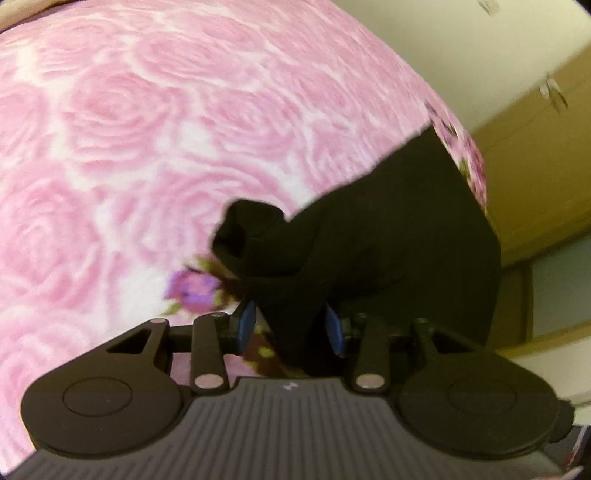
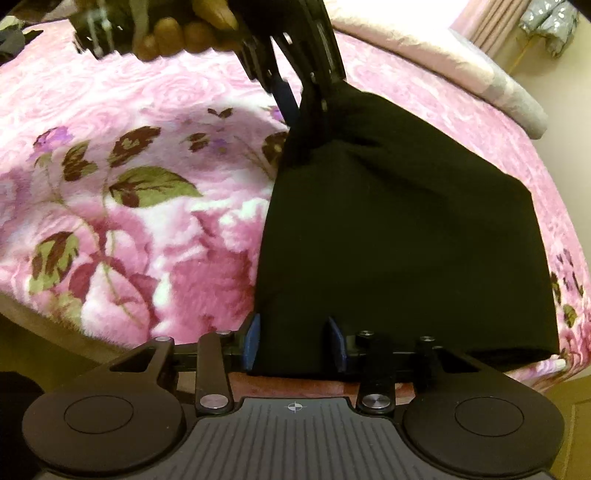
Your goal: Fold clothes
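While a black garment (image 2: 399,236) lies on the pink floral blanket (image 2: 129,221), the right gripper (image 2: 295,341) pinches its near edge, the left gripper (image 1: 291,325) clamps a raised corner, a hand (image 2: 184,33) holding it.

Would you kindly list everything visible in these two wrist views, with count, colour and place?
black garment: one, black, lying on the blanket near the bed's edge, cloth between both grippers' pads
blanket: one, pink rose pattern with green and maroon leaves, covering the bed
pillow: one, pale pink, at the bed's far end
curtain: one, pink, top right of right view
cabinet: one, tan, beside the bed in left view
left gripper: one, black with blue pads, shut on the garment
right gripper: one, same build, shut on the garment's near edge
hand: one, holding the left gripper
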